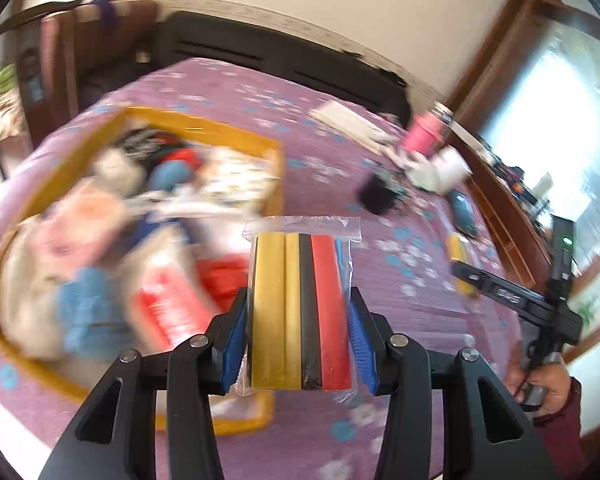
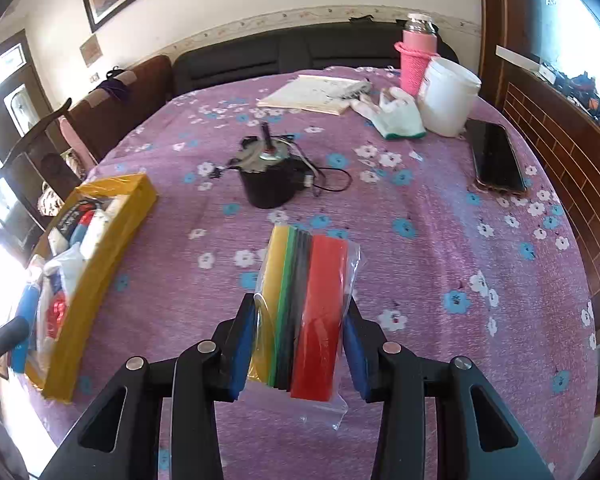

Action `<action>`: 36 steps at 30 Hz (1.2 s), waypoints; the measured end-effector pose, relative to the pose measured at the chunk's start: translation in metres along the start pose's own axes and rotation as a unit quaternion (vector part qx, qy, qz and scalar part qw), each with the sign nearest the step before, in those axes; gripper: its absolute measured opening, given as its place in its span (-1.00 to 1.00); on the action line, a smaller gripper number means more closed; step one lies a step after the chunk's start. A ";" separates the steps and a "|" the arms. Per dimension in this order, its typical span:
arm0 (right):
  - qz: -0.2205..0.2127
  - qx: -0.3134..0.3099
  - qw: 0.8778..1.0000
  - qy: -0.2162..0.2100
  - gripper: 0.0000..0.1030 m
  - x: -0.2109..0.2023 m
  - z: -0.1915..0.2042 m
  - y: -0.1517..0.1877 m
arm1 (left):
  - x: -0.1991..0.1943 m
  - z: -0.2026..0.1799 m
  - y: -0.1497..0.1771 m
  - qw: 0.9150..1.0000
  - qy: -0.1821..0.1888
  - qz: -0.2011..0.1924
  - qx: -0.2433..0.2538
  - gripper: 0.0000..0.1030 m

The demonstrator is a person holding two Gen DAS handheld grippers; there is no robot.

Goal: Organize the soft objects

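The left tool (image 1: 298, 336) pinches a clear plastic bag of coloured foam strips (image 1: 300, 304) between its blue pads (image 1: 234, 344), held above the purple floral bench (image 1: 400, 280) just beside a yellow box (image 1: 204, 124) crowded with soft items. The right tool (image 2: 300, 344) likewise pinches a second bag of foam strips (image 2: 308, 312) over the bench, well apart from the box (image 2: 100, 248). The bags look light and squashy, and their film probably slippery; gripping across the strips' middle, as both tools do, seems safer than holding the loose bag edge.
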State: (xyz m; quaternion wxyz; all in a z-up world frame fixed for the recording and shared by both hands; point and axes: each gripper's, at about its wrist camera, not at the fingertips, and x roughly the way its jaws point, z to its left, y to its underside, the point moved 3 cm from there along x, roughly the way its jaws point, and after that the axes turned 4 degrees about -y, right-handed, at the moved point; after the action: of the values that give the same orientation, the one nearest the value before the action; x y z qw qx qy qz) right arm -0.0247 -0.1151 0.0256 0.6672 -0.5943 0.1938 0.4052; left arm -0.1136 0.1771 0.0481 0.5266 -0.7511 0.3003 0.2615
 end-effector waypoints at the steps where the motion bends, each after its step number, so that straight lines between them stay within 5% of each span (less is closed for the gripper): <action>1: -0.001 -0.002 1.000 -0.004 -0.16 -0.001 0.005 0.000 | -0.004 0.011 0.002 1.000 -0.012 0.000 -0.008 -0.12; 9: 0.003 -0.019 0.999 -0.029 -0.16 0.001 0.042 -0.001 | 0.001 0.056 0.018 0.996 -0.073 0.024 -0.041 -0.12; 13: 0.005 -0.033 0.999 -0.037 -0.16 0.001 0.063 -0.005 | 0.012 0.067 0.026 0.993 -0.102 0.049 -0.032 0.39; 22: 0.033 -0.058 0.995 -0.071 -0.15 0.034 0.131 -0.034 | -0.011 0.073 0.020 0.997 -0.060 0.011 -0.041 0.58; 29: 0.047 -0.115 0.988 -0.094 -0.15 0.081 0.221 -0.072 | -0.023 0.083 0.017 0.999 -0.024 -0.003 -0.043 0.61; 36: 0.066 -0.142 0.985 -0.067 -0.15 0.147 0.276 -0.100 | -0.050 0.105 0.009 0.998 -0.023 -0.049 -0.040 0.65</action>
State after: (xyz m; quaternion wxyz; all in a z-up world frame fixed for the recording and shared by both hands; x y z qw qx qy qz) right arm 0.0785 0.1966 0.0403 0.5598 -0.6401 0.1279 0.5104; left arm -0.1623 0.2829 0.0459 0.5152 -0.7792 0.2402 0.2640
